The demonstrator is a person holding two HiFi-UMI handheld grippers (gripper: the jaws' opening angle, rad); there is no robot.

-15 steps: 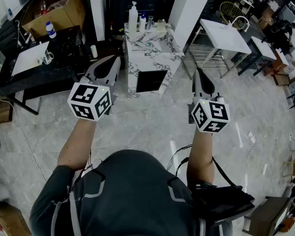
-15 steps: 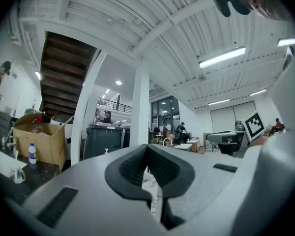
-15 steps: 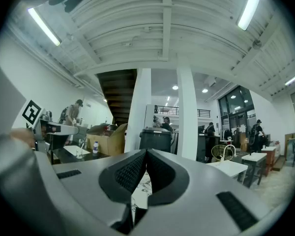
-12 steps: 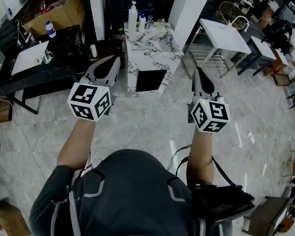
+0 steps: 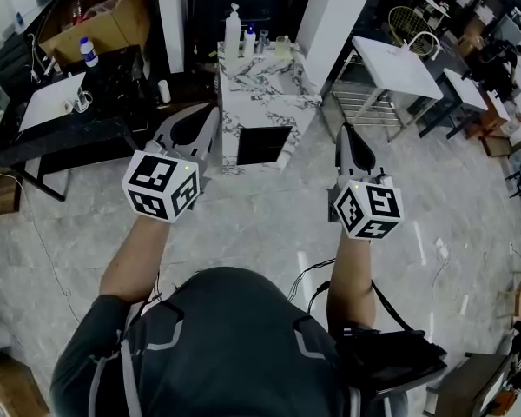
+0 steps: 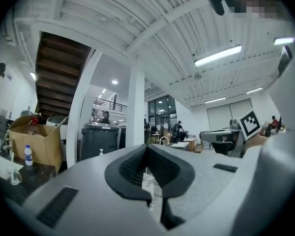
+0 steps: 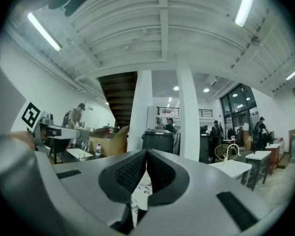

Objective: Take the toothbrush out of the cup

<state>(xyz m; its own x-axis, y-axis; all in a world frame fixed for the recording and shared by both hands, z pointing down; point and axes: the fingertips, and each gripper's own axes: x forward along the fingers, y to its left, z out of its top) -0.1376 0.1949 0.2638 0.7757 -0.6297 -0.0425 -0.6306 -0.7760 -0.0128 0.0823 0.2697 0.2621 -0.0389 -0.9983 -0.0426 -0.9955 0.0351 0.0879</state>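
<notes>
A marble-patterned counter [image 5: 265, 89] stands ahead of me on the floor. At its far end are a white pump bottle [image 5: 233, 31], a smaller bottle [image 5: 250, 40] and a pale cup [image 5: 282, 47]; a toothbrush in it is too small to make out. My left gripper [image 5: 212, 109] is held level in the air, short of the counter's left front corner, pads together and empty [image 6: 147, 147]. My right gripper [image 5: 341, 129] hangs to the right of the counter, also shut on nothing [image 7: 146, 151].
A black table [image 5: 61, 137] with a white board [image 5: 50, 104] and a bottle [image 5: 89, 52] stands at the left, a cardboard box [image 5: 95, 11] behind it. A white pillar [image 5: 334, 11] and a white folding table [image 5: 395, 63] are at the right. Cables lie on the marble floor.
The view and both grippers have shifted slightly toward the counter. Both pairs of jaws stay closed.
</notes>
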